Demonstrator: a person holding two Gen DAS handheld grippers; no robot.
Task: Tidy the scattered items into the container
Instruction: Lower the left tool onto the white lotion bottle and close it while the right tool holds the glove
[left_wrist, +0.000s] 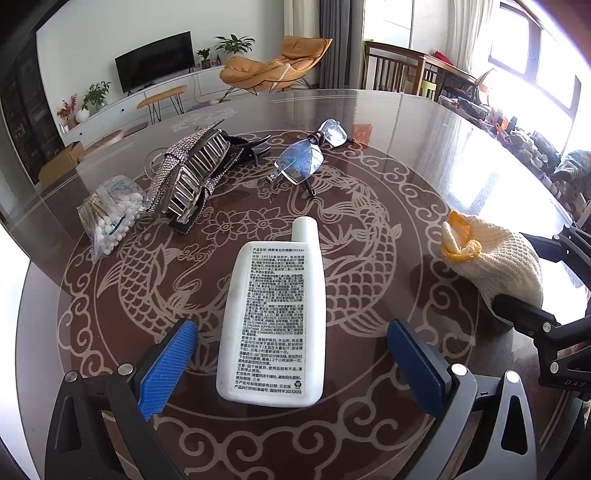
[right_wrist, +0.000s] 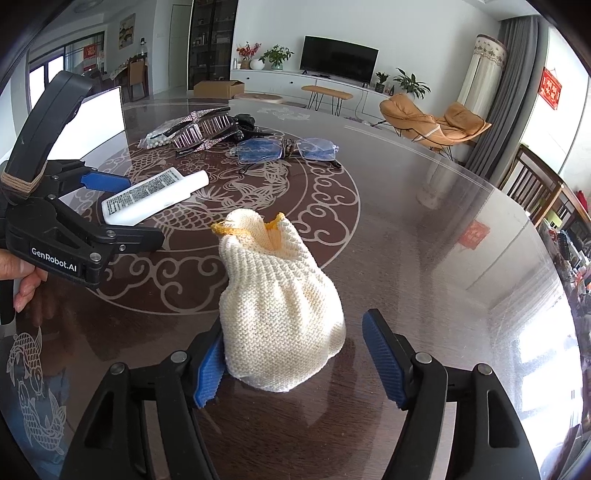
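Observation:
A white sunscreen bottle (left_wrist: 273, 317) lies label up on the table, cap pointing away. My left gripper (left_wrist: 291, 325) straddles its lower half, open, with a gap between each blue pad and the bottle. A cream knitted pouch (right_wrist: 277, 306) with a yellow rim lies at the right, mouth facing away. My right gripper (right_wrist: 291, 325) is open around its closed end; the left pad is at the knit's edge and the right pad stands apart. Further back lie glasses (left_wrist: 306, 158), a rhinestone hair claw (left_wrist: 192, 173), a black clip (left_wrist: 247, 147) and a bag of cotton swabs (left_wrist: 110, 218).
The round glass-topped table (left_wrist: 424, 166) has a dragon and fish pattern. A hand (right_wrist: 26, 280) holds the left gripper (right_wrist: 136, 210) at the left of the right wrist view. Wooden chairs (right_wrist: 535, 184) stand past the table's far right edge.

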